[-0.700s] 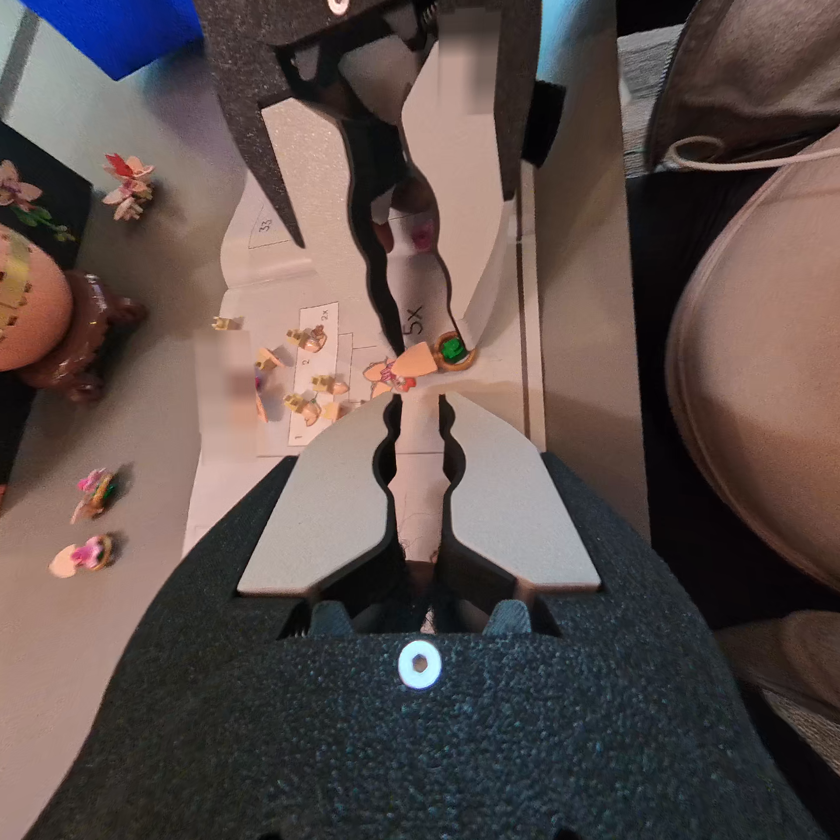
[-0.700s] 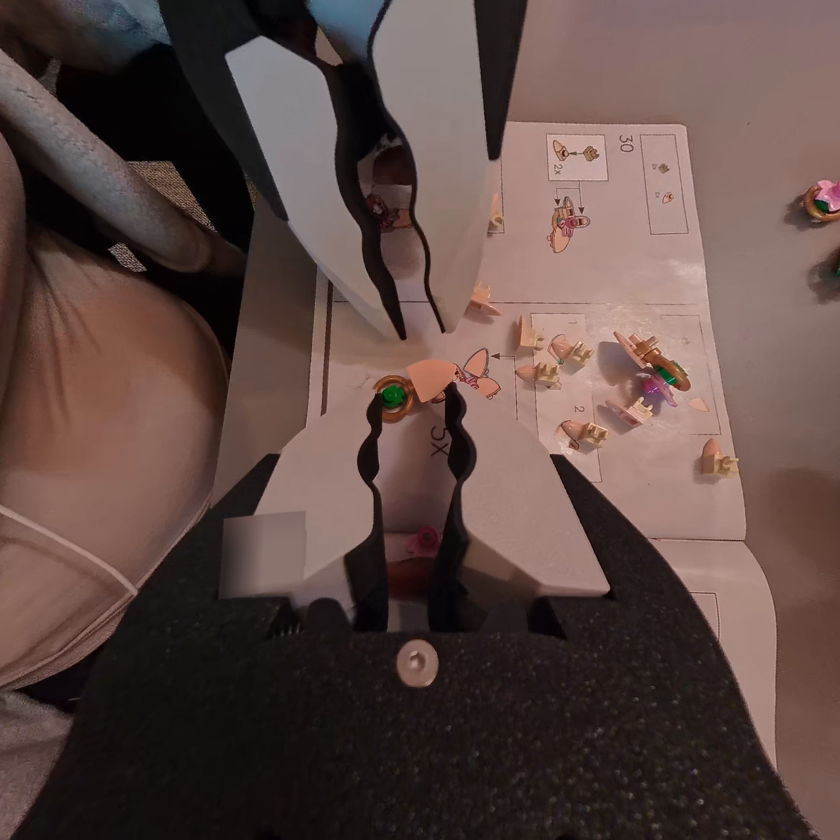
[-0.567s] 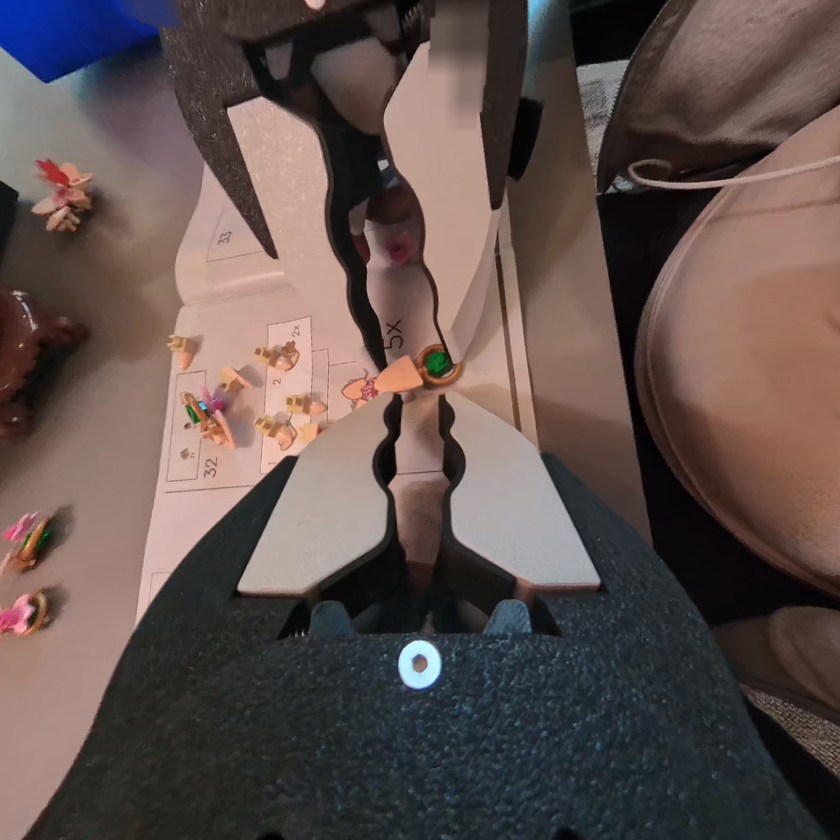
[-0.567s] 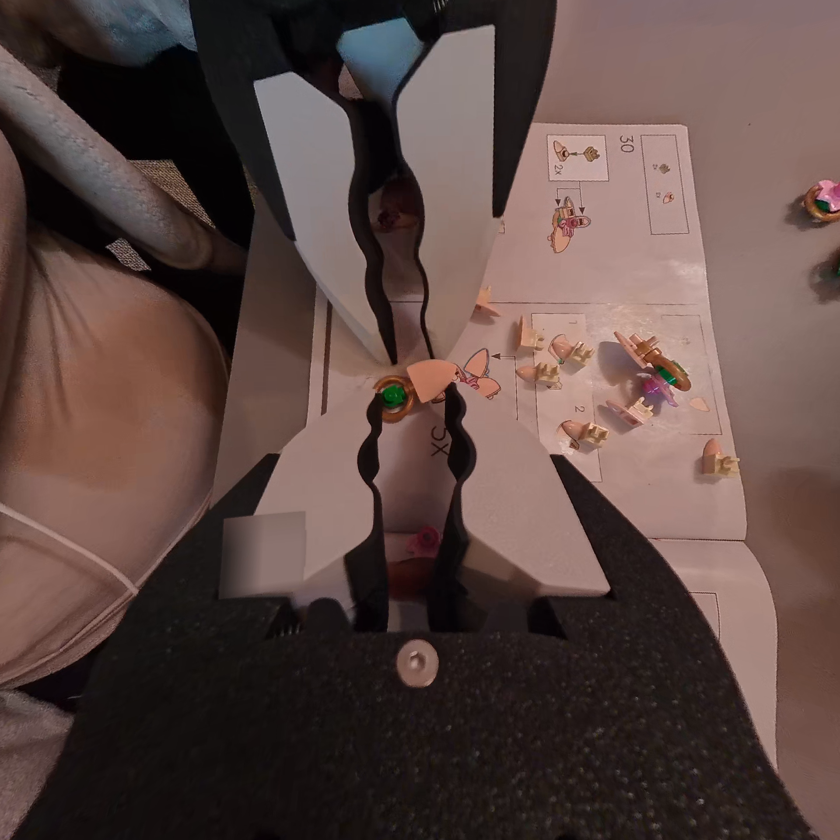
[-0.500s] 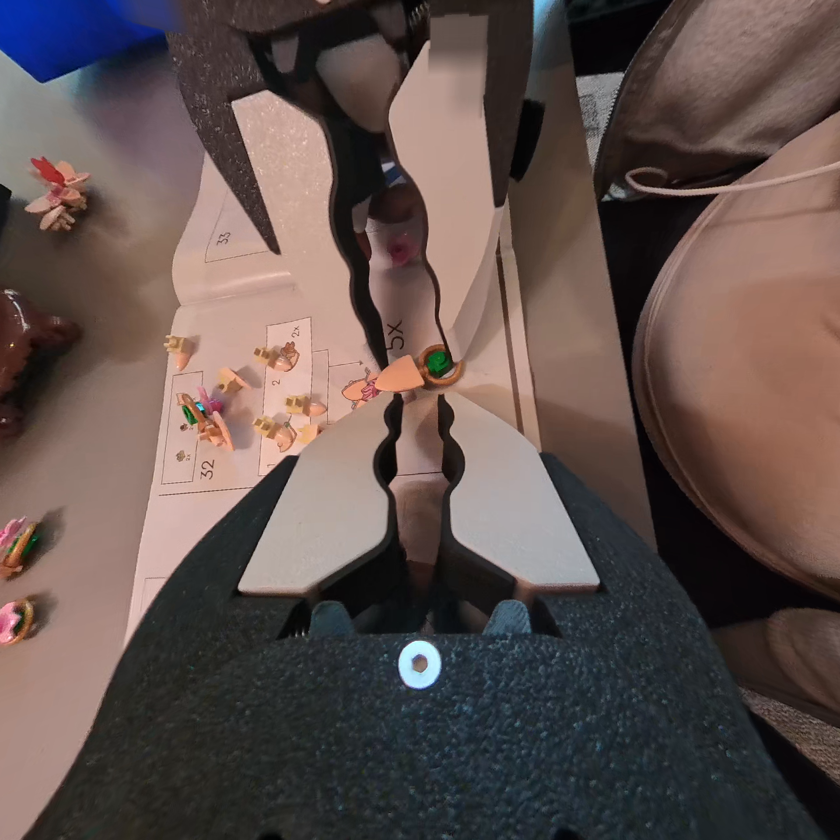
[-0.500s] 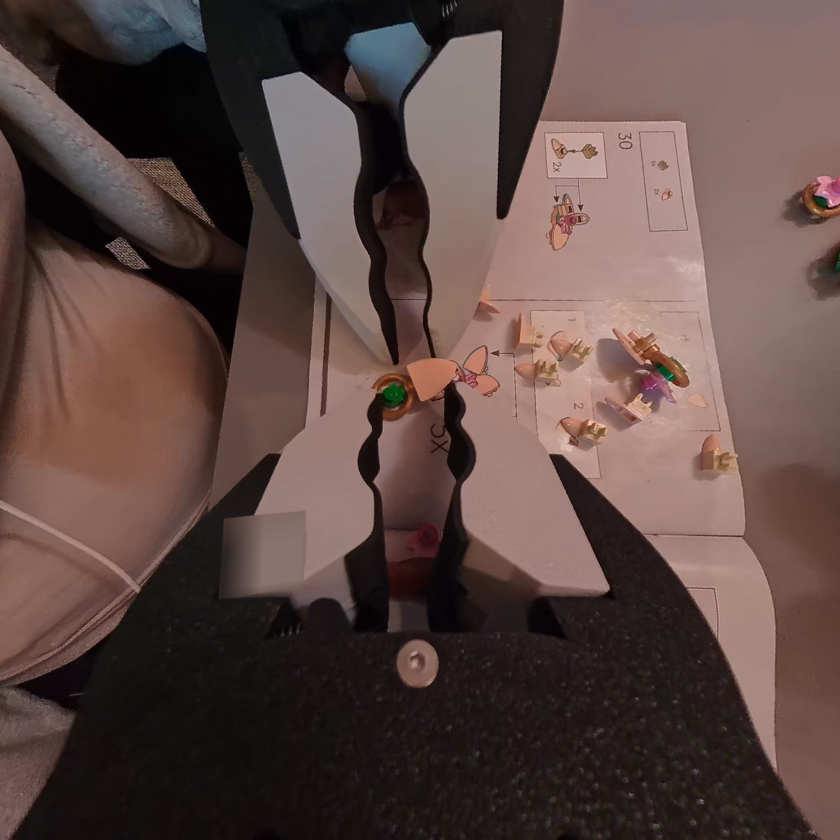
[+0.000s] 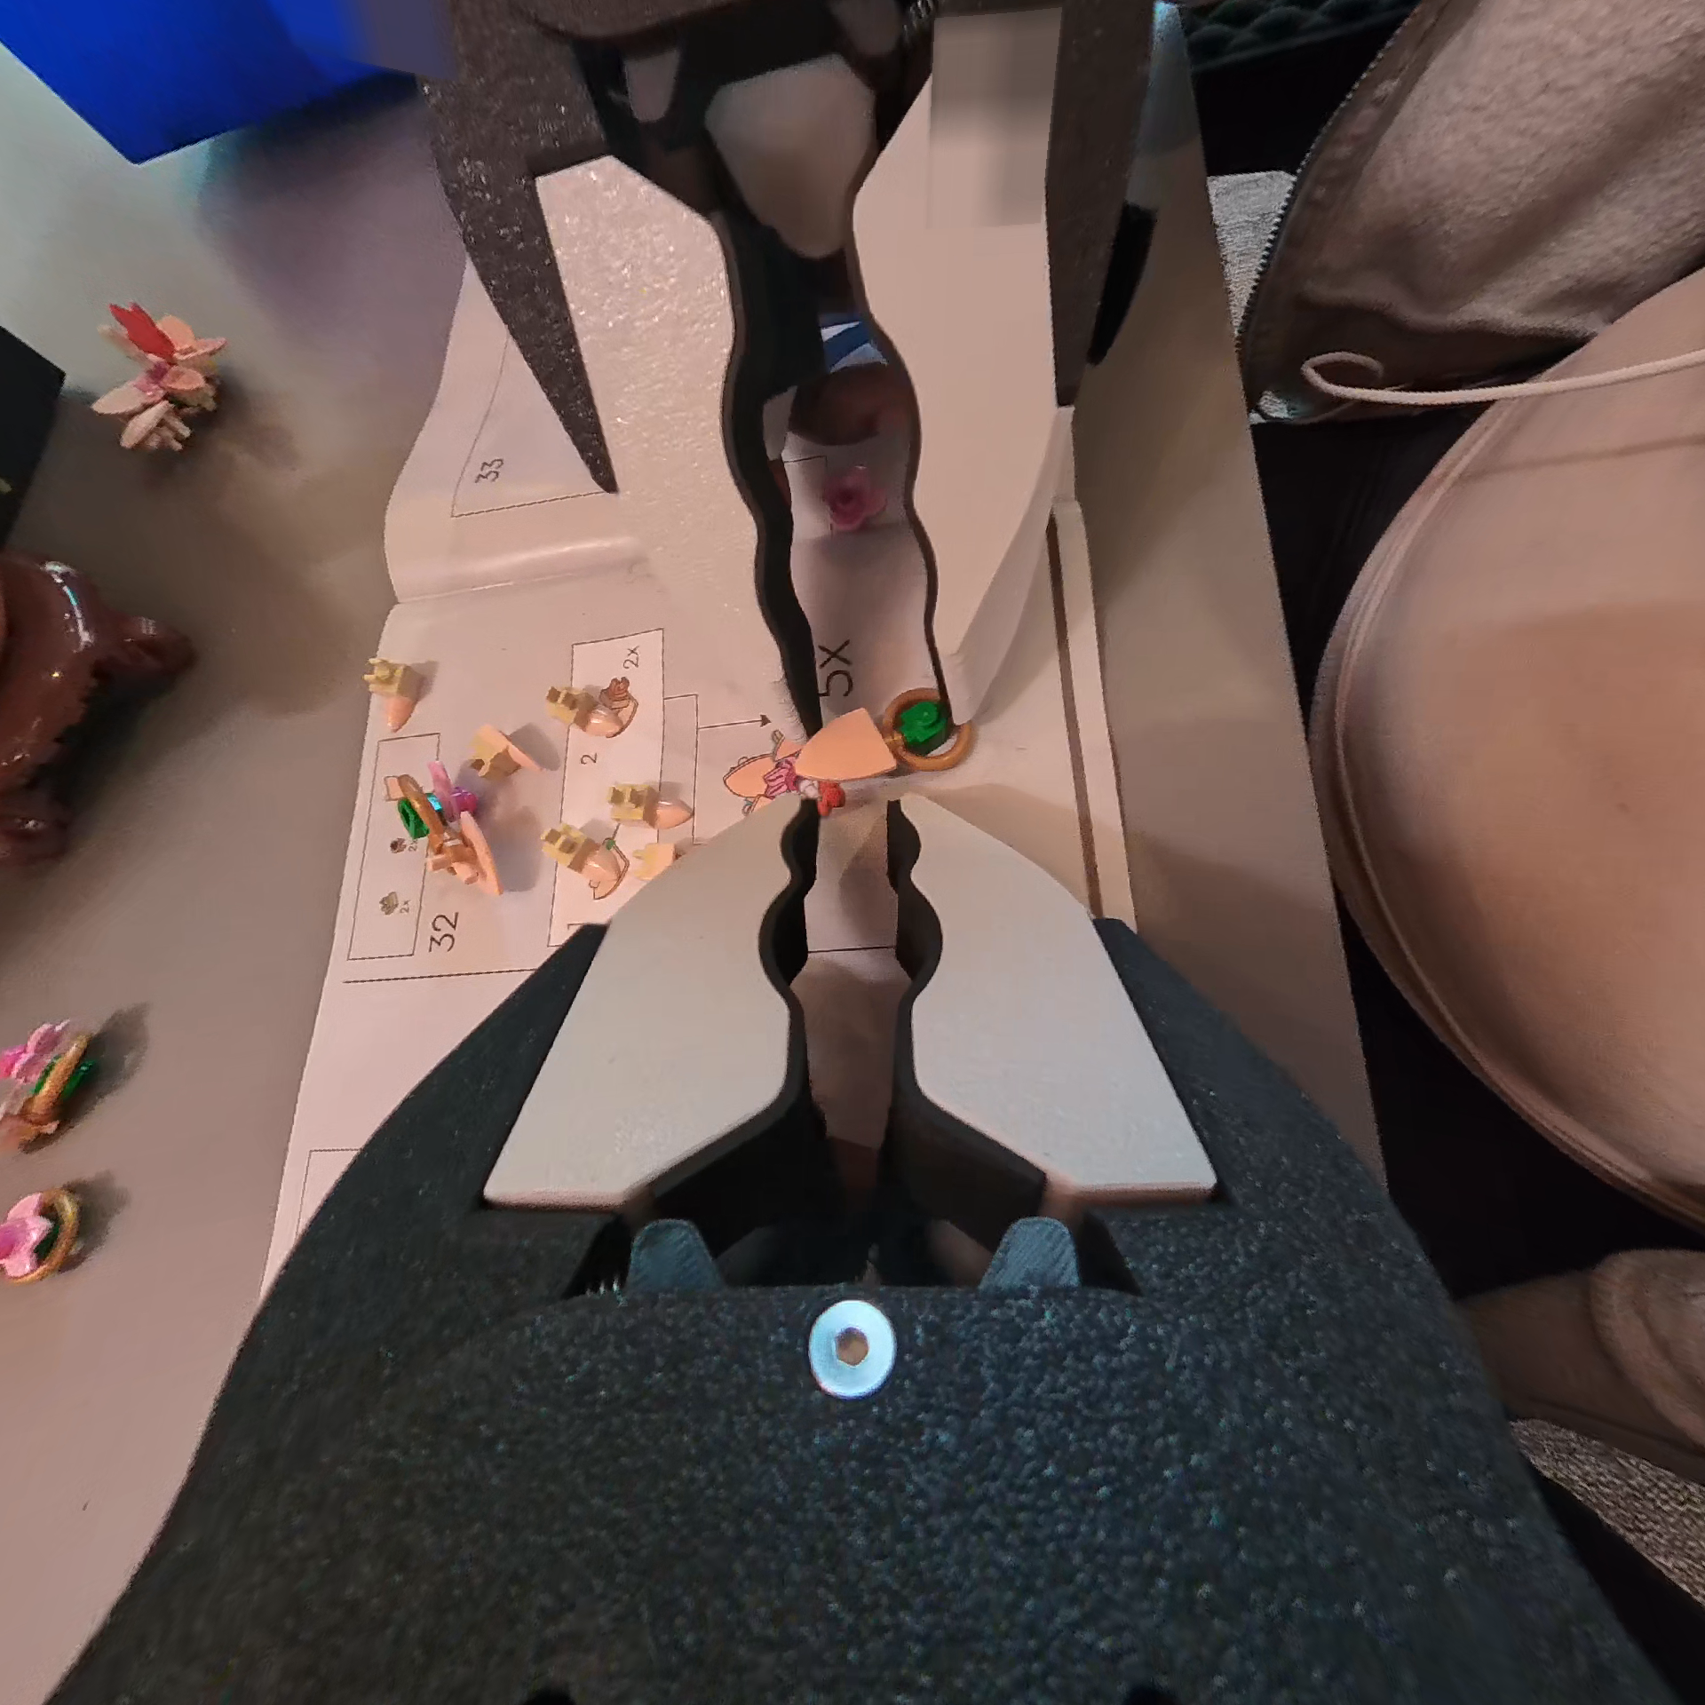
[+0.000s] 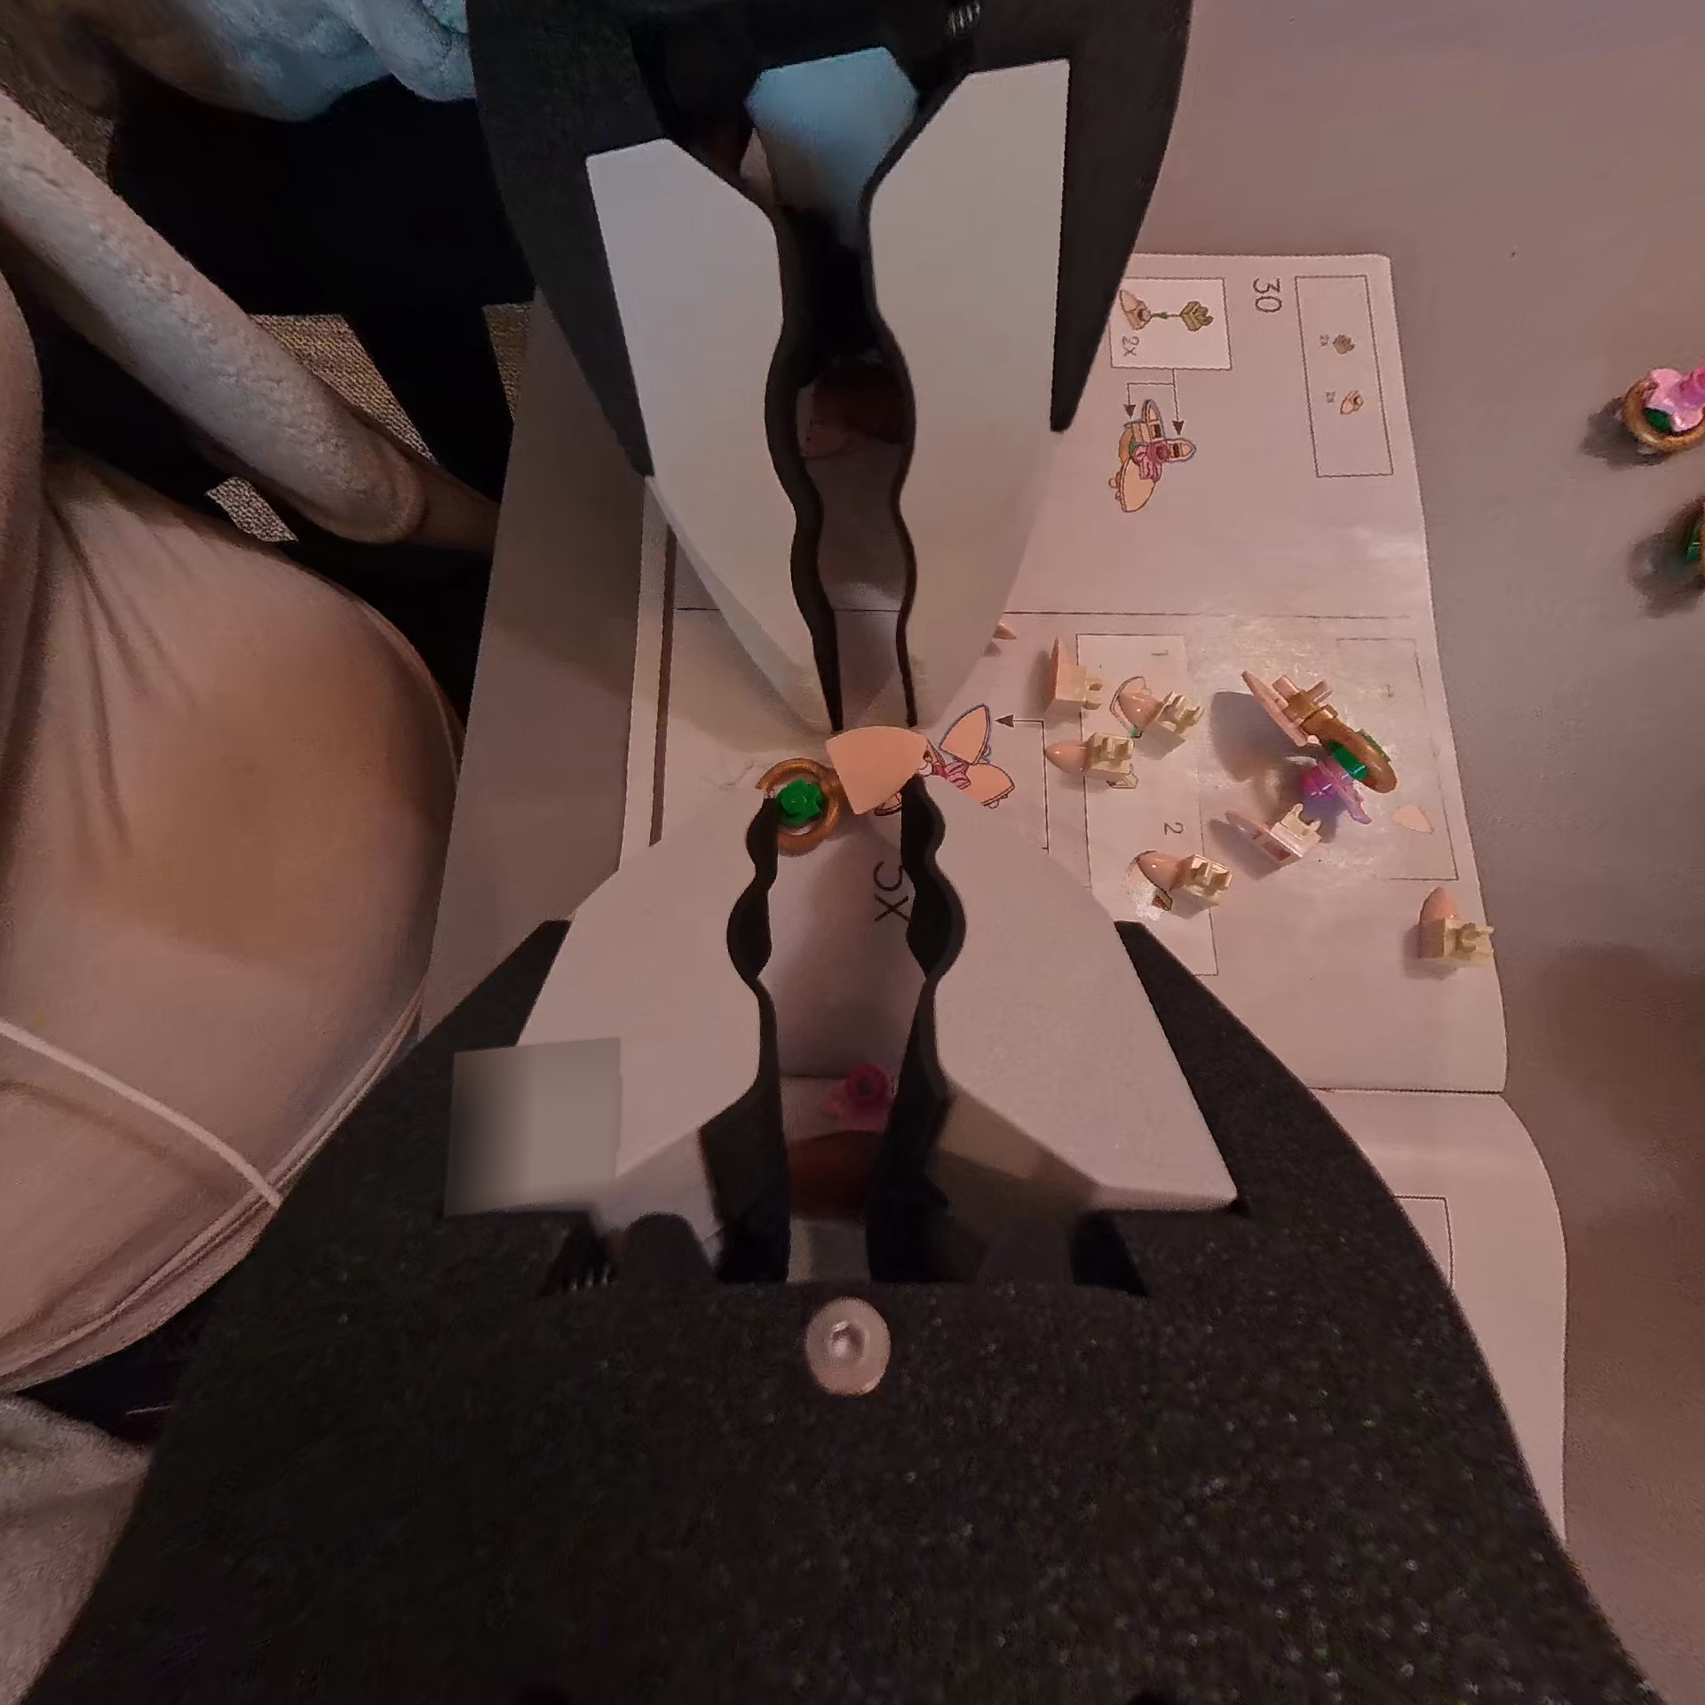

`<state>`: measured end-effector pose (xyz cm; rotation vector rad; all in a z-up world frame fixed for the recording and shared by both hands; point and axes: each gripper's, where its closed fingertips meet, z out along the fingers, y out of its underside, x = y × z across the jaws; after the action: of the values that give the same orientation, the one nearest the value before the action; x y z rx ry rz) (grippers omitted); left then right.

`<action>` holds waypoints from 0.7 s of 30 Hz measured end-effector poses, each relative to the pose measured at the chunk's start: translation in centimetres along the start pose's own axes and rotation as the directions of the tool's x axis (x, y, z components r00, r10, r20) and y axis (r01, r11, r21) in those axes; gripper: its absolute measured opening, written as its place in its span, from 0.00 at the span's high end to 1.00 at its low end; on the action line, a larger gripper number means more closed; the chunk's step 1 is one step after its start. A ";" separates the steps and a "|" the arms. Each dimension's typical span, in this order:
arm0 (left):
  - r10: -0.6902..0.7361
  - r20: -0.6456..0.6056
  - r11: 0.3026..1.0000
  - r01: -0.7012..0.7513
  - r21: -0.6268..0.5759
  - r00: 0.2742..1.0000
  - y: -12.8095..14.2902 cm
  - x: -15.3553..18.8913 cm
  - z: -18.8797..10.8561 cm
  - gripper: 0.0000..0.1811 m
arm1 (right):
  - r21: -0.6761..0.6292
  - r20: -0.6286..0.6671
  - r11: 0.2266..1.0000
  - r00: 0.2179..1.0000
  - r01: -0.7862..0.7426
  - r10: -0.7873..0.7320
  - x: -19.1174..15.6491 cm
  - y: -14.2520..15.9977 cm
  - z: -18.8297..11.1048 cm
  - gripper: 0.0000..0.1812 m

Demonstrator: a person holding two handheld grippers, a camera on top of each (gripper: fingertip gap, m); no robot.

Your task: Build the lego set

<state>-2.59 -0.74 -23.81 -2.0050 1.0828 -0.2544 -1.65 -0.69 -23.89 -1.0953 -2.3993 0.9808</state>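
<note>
Tiny, light, rigid petal-and-ring piece (image 8: 844, 770) — right gripper (image 8: 835, 821) fingers narrow, pinching it; left gripper (image 7: 853, 812) narrow, contact unclear — grip the ring's rim, it slips easily.

An open instruction booklet (image 8: 1292, 572) and finished pink flower pieces (image 7: 37, 1236) are lying on the grey surface (image 7: 166, 923).

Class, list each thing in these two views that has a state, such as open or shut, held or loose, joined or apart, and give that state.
left gripper: fingers slightly apart, tips at the petal.
right gripper: fingers apart, tips holding the gold ring.
peach petal: joined to the ring, off the page.
gold ring: green stud fitted inside.
instruction booklet: lying open.
small petal pieces: loose on the booklet.
pink flower piece: loose, unattached.
</note>
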 end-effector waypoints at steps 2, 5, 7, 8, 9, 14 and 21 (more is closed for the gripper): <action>0.006 -0.006 1.000 -0.006 0.000 1.000 -0.1 0.1 0.1 0.93 | 0.000 0.000 1.000 1.000 0.001 -0.001 0.0 0.0 0.0 0.86; 0.014 -0.017 1.000 -0.014 0.001 1.000 -0.1 0.2 0.2 0.94 | 0.005 0.001 1.000 1.000 -0.002 0.002 0.0 0.0 0.0 0.86; 0.008 -0.026 1.000 -0.008 0.001 1.000 -0.1 0.3 0.2 0.95 | 0.004 0.003 1.000 1.000 -0.003 0.003 0.0 0.0 0.1 0.86; 0.006 -0.031 1.000 -0.006 0.001 0.999 -0.1 0.3 0.2 0.95 | 0.004 0.003 1.000 1.000 -0.004 0.004 0.0 0.0 0.1 0.86; 0.006 -0.038 1.000 -0.006 0.000 0.999 -0.1 0.4 0.2 0.96 | 0.004 0.002 1.000 1.000 -0.006 0.006 0.0 0.0 0.1 0.86; -0.009 -0.064 1.000 0.009 -0.001 0.998 -0.1 0.5 0.2 0.98 | 0.008 0.001 1.000 1.000 -0.007 0.007 0.1 0.0 0.1 0.86; -0.001 -0.077 1.000 0.001 -0.002 0.997 -0.1 0.8 0.3 1.00 | 0.031 0.016 0.999 0.999 -0.028 0.028 0.0 -0.1 0.2 0.86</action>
<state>-1.91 -1.15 -24.03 -2.0118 1.1306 -0.3337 -1.83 -0.79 -23.92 -1.1172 -2.3791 1.0360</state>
